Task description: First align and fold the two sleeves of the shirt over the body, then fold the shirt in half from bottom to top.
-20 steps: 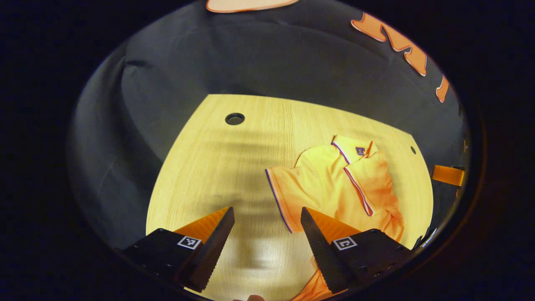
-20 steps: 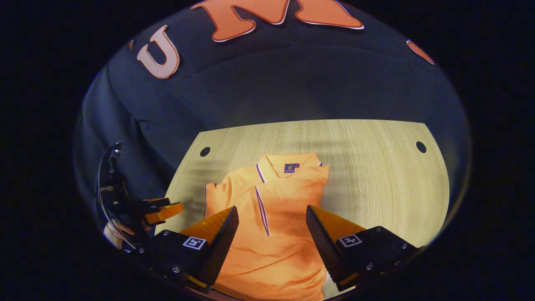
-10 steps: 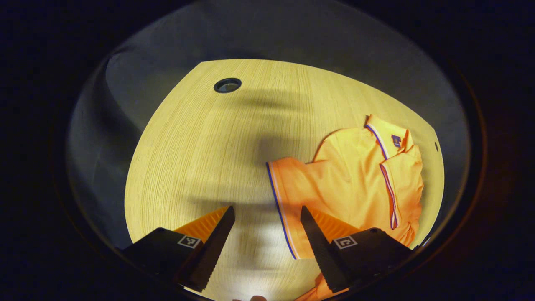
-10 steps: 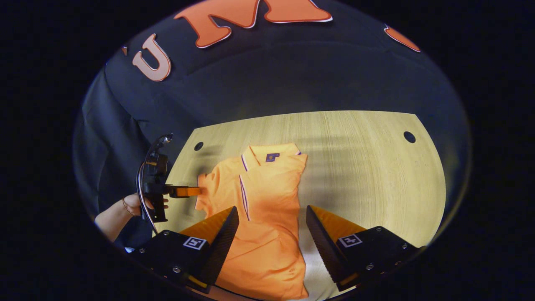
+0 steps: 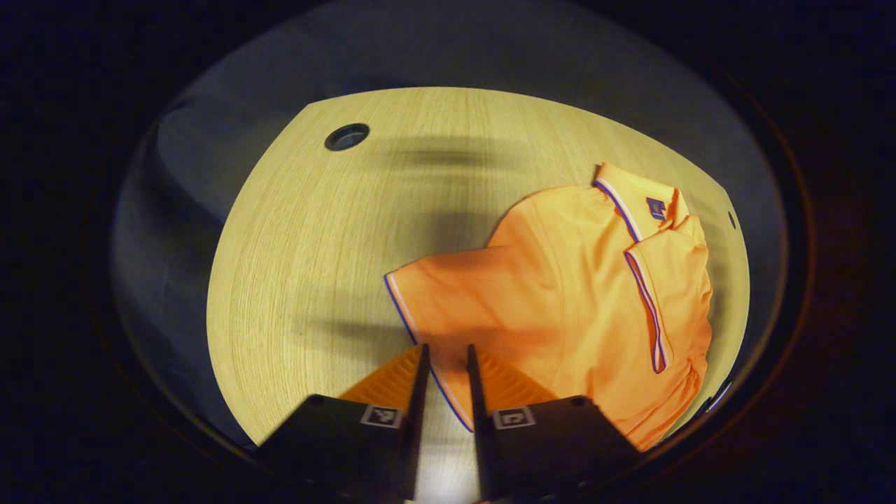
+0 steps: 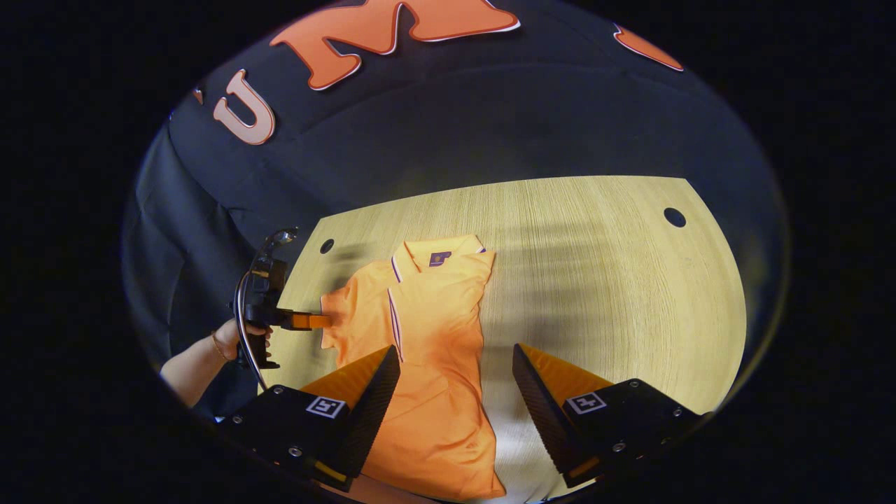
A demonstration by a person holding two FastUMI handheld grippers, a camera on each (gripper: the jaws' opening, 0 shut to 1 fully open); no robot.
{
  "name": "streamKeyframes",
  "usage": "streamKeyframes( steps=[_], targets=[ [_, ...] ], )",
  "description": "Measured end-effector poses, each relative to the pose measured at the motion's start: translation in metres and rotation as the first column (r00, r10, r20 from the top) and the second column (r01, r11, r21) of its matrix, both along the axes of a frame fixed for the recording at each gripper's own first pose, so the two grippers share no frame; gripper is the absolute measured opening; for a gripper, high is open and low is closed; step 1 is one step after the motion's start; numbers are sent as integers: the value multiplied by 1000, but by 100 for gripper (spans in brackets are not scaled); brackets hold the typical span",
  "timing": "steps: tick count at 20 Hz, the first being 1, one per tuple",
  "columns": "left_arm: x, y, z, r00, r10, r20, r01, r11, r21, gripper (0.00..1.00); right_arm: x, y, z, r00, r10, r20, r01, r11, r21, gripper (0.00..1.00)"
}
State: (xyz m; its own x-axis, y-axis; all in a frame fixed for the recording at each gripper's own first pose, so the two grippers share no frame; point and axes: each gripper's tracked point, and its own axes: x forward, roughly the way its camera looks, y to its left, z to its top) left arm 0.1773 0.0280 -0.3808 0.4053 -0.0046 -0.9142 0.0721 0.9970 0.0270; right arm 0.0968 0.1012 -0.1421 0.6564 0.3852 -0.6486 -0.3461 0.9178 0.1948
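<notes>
left gripper fingers, spread before, now pinch the shirt sleeve hem — right gripper fingers stay spread.

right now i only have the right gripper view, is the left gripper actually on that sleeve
Observer: In the left gripper view, the sleeve's striped hem runs through the narrow gap between the left gripper's fingers. I cannot tell whether they press on it.
Operator: is the sleeve bunched up there
Observer: No. It lies spread flat on the table, pointing away from the shirt body, and is not yet folded over.
</notes>
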Motion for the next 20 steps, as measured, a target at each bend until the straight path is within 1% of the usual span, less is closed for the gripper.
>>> streamKeyframes(
  steps=[1,2,3,5,7,10,12,15,18,20],
  targets=[
    [0,0,0,1000,7,-6,-7,1000,17,20,0,-3,0,1000,-4,3,4,1000,-2,99],
    [3,-1,-1,1000,-7,11,7,1000,23,7,-1,-6,0,1000,-7,7,7,1000,-5,99],
    [0,-2,-1,1000,-13,-4,13,999,39,2,-3,-9,1,1000,-9,10,9,1000,-8,99],
    [-3,-5,9,1000,-31,-3,31,998,51,1,-4,-12,3,1000,-11,27,11,1000,-10,99],
    [-1,-13,29,997,-65,42,62,997,55,1,-5,-16,7,999,-17,47,17,1000,-11,99],
    [-4,-36,66,992,-96,81,95,995,17,1,-6,-20,11,997,-20,71,20,1000,-8,99],
    [-4,-59,85,987,-114,114,117,993,-21,1,-8,-22,13,996,-20,82,20,1000,4,99],
    [-8,-102,104,979,-153,135,164,984,-73,1,-13,-27,16,995,-23,94,22,1000,14,99],
    [-6,-140,110,970,-202,133,213,974,-74,1,-18,-36,18,994,-34,101,32,999,23,99],
    [-10,-169,104,968,-219,123,231,968,-98,1,-21,-44,19,994,-42,101,40,999,23,99]
  ],
)
